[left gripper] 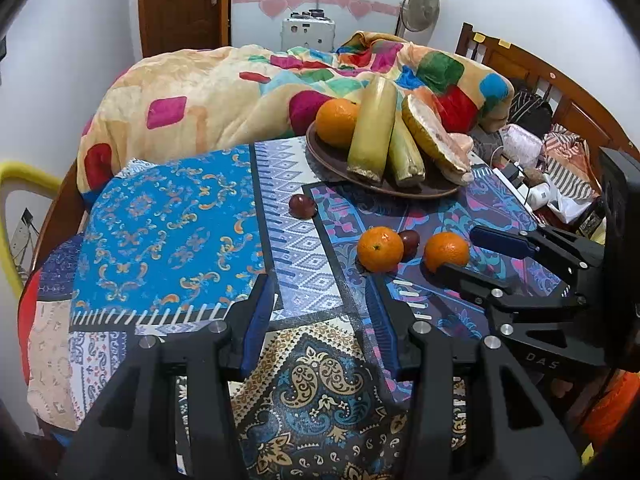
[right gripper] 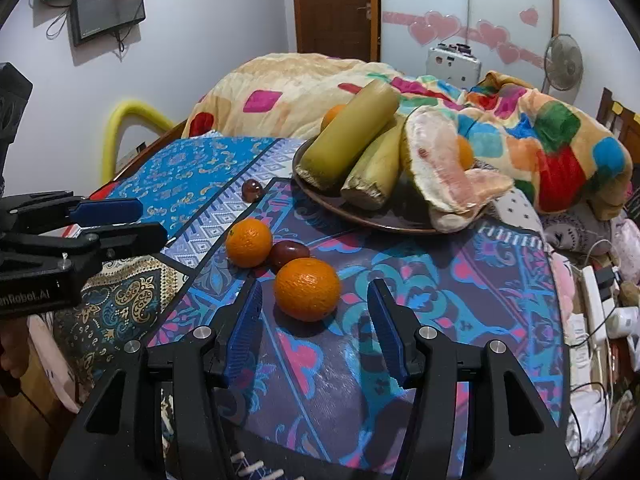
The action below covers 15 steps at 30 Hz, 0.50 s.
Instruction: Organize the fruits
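Evidently the right gripper (right gripper: 314, 326) stands with jaws spread about the near orange (right gripper: 307, 289) — not yet touching, lined up for the plate (right gripper: 384, 222) at one o'clock — while the left gripper (left gripper: 320, 320) waits empty, jaws spread.

Two oranges (right gripper: 307, 289) (right gripper: 249, 242) flank a dark plum (right gripper: 289, 254) on the cloth; another plum (right gripper: 252, 191) lies near the heaped plate (right gripper: 360, 216).
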Available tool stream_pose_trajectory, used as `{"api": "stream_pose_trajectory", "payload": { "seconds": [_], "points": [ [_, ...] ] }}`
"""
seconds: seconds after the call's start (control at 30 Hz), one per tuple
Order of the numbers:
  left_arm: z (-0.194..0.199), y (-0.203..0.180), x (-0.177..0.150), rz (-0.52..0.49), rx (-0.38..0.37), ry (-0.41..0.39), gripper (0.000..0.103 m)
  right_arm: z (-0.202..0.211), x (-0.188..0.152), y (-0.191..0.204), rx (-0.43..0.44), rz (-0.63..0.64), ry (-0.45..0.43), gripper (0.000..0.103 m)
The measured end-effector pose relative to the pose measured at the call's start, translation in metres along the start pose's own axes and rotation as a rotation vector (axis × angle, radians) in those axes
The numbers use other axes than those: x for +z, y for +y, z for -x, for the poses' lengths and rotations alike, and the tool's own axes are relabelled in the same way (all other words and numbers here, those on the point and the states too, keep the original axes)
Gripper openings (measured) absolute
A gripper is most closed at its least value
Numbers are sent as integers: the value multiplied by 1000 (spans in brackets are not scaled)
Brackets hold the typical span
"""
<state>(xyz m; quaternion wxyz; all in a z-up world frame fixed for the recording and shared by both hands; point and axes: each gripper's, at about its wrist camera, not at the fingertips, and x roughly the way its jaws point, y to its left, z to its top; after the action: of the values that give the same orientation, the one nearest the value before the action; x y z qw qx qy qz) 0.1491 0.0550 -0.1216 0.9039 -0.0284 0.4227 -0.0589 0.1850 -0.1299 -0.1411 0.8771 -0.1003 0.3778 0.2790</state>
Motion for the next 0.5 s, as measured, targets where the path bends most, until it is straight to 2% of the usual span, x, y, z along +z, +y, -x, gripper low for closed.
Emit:
{"api": "stream_pose_trajectory", "payload": {
  "seconds": [0.07, 0.17, 0.23, 0.5],
  "points": [
    [-4, -1, 0, -2, -11, 7, 47, -5, 0, 0, 3, -1, 7, 51],
    [-9, -7, -1, -14, -21, 15, 47, -10, 0, -1, 15, -3, 19, 44],
    [-12, -10, -1, -21, -26, 20, 47, -11, 0, -1, 34, -6, 17, 34],
    [-19, -28, 2, -52, -59, 10, 47, 2, -4, -3, 43, -14, -16, 34]
  ]
}}
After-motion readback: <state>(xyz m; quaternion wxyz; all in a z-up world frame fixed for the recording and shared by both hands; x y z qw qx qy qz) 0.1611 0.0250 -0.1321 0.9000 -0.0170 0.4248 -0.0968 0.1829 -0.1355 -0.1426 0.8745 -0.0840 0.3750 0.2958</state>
